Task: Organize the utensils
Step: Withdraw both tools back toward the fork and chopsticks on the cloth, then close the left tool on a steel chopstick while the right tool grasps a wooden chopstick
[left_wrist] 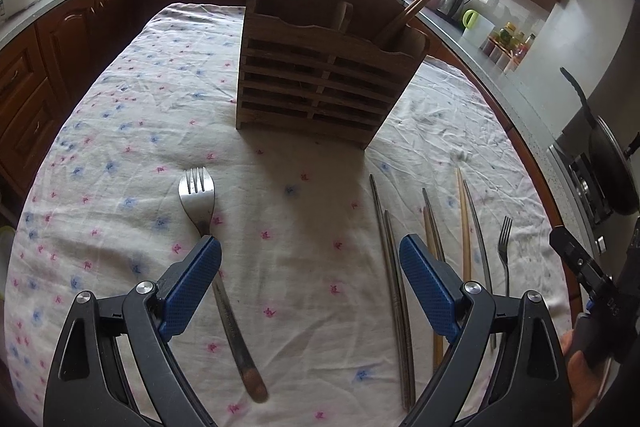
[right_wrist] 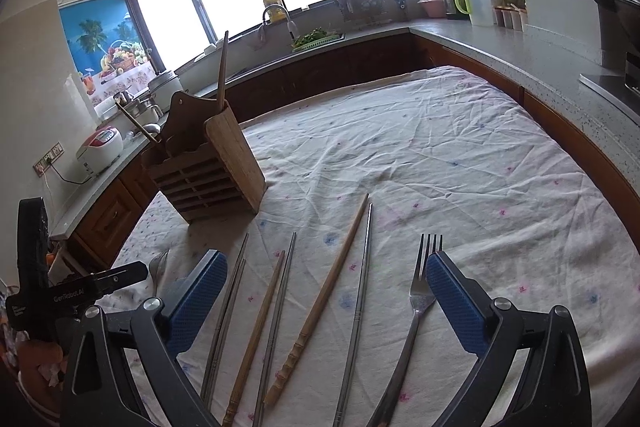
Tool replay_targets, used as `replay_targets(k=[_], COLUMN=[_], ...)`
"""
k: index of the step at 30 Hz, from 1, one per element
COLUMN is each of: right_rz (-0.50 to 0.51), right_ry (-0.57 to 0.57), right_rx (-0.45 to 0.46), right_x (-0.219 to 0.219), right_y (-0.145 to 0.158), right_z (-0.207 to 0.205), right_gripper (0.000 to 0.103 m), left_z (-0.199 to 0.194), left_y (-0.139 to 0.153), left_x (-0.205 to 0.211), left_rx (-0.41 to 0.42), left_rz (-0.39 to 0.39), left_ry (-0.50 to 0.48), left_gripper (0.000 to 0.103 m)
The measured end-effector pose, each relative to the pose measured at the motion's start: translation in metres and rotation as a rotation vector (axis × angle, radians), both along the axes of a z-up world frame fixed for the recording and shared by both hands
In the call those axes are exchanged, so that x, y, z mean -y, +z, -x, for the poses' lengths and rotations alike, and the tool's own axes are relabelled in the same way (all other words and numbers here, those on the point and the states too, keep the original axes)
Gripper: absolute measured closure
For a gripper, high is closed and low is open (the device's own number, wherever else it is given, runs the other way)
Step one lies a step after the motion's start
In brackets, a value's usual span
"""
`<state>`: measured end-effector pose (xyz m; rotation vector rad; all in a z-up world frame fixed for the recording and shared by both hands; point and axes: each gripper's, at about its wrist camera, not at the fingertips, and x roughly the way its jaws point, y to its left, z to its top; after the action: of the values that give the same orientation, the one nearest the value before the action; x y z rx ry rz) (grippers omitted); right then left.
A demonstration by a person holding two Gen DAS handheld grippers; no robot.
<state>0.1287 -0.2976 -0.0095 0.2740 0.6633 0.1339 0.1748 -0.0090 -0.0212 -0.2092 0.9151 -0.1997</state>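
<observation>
Utensils lie loose on the flowered cloth (left_wrist: 120,131): chopsticks (right_wrist: 320,307) at lower centre of the right wrist view, a fork (right_wrist: 416,307) beside them. Wooden holder (left_wrist: 320,75) stands upper centre in the left view. Left gripper (left_wrist: 310,259) and right gripper (right_wrist: 326,279) both gape, empty.

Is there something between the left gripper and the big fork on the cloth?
Nothing visible. The left gripper hangs open above the fork, whose handle passes under its left finger.

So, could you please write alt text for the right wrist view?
An open black gripper with blue pads hovers over metal and wooden chopsticks and a steel fork lying on a white floral tablecloth. A slatted wooden utensil holder stands behind them at the left, in a bright kitchen.
</observation>
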Motion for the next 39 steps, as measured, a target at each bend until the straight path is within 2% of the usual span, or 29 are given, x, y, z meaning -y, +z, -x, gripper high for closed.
replay_targets(k=[5,7,14,20,24,32,37,39], right_rz=[0.001,0.003,0.011,0.019,0.014,0.033,0.030,0.045], right_ry=[-0.012,-0.012,0.001,0.030,0.050,0.077,0.064,0.066], right_rx=[-0.028,-0.042,-0.083,-0.123,-0.163,-0.248,-0.273,-0.271], right_x=[0.005,0.005,0.007,0.001,-0.003,-0.013,-0.007,-0.007], right_y=[-0.005,-0.008,-0.015,-0.022,-0.033,-0.057,-0.064,-0.064], right_z=[-0.015,-0.021,-0.042,-0.065,-0.081,-0.108,-0.122,-0.127], right_gripper=[0.027,0.035,0.052,0.065,0.079,0.087,0.087,0.089], left_z=[-0.014,-0.022,-0.049,-0.068,-0.077,-0.092,-0.099,-0.100], left_y=[-0.001,-0.003,-0.012,-0.020,-0.026,-0.041,-0.041,-0.041], left_x=[0.012,0.019,0.043,0.059,0.065,0.075,0.079,0.083], left_rx=[-0.003,-0.012,-0.047,-0.073,-0.097,-0.152,-0.145,-0.135], left_rz=[-0.012,-0.018,-0.030,-0.045,-0.043,-0.047,-0.066,-0.097], left_ry=[-0.029,-0.049,-0.117,-0.165,-0.190,-0.219,-0.230,-0.239], left_gripper=[0.013,0.019,0.039,0.060,0.068,0.076,0.077,0.080])
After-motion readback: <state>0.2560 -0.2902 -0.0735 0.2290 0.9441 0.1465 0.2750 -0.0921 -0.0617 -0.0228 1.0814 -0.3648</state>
